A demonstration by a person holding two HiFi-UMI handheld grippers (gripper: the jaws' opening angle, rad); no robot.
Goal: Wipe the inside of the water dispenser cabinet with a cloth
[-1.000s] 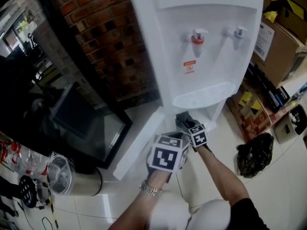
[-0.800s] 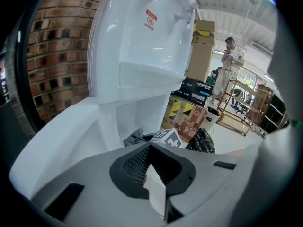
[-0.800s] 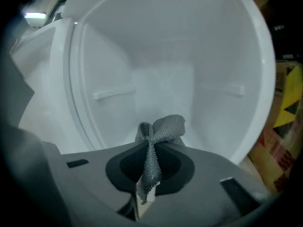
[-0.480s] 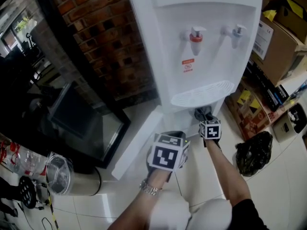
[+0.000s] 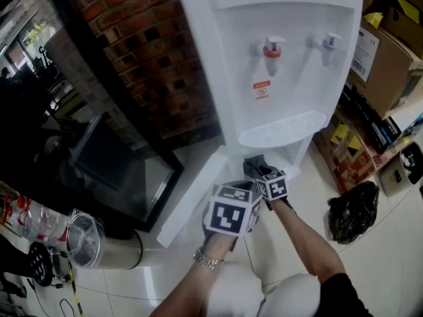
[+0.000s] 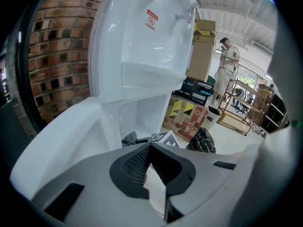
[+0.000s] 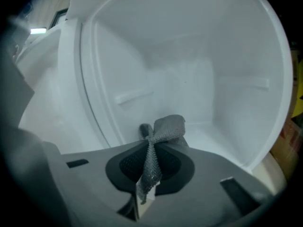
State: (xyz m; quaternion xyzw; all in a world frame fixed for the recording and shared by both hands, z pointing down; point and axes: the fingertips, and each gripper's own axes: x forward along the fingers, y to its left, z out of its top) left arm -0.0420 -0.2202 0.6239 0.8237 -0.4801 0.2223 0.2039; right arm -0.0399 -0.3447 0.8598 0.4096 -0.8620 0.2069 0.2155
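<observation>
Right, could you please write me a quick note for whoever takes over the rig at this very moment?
Right gripper: shut on the grey cloth, reaching into the open cabinet at the foot of the water dispenser.
Left gripper: shut with nothing in it, held outside in front of the cabinet, near the open door.
Done: door open, cloth gripped and inside the cabinet, low down.
Left: wipe the floor, side walls and back. The pictures do not show which parts are already wiped, so cover them all.
</observation>
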